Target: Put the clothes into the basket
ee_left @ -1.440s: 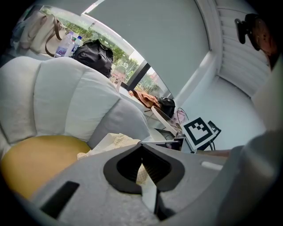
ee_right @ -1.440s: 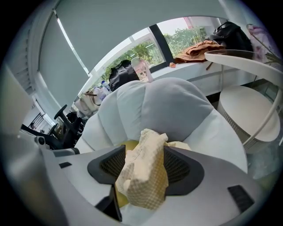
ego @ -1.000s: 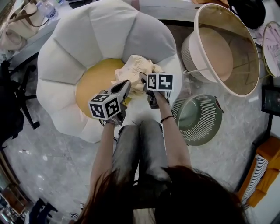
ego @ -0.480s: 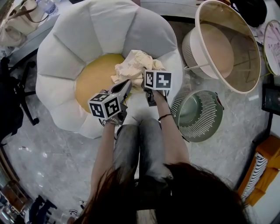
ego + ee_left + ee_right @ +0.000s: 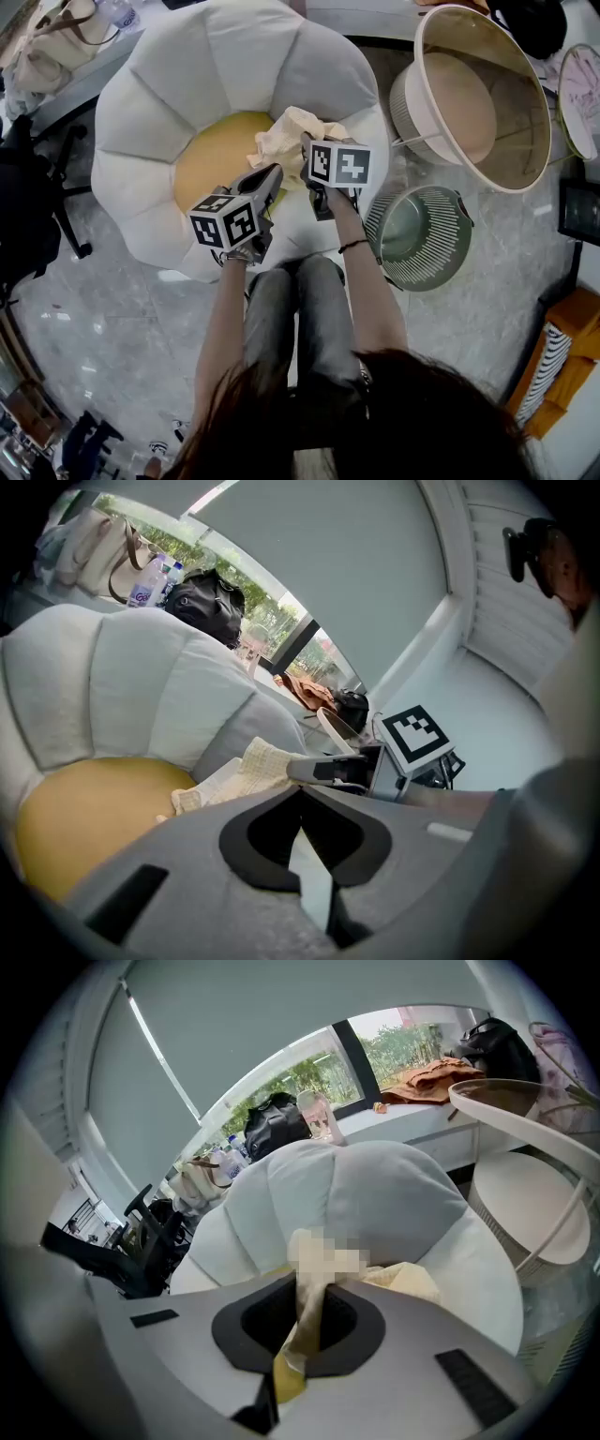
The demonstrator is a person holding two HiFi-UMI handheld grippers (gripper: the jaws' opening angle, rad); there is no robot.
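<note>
While the right gripper (image 5: pixel 298 1335) has its jaws closed tight on a fold of the cream cloth (image 5: pixel 286 136), the left gripper (image 5: pixel 302 832) hangs just beside it, tips together, with nothing visible between them. The rest of the cloth lies bunched at the right edge of the yellow seat cushion (image 5: pixel 211 159) of the white armchair (image 5: pixel 234 56). Step in hand, as judged: lifting the garment clear of the seat. The next move probably calls for carrying it over the armchair's right edge, high enough that the trailing fabric clears the rim of the green basket (image 5: pixel 448 246) on the floor. The larger cream basket (image 5: pixel 506 75) behind it may be the target instead.
</note>
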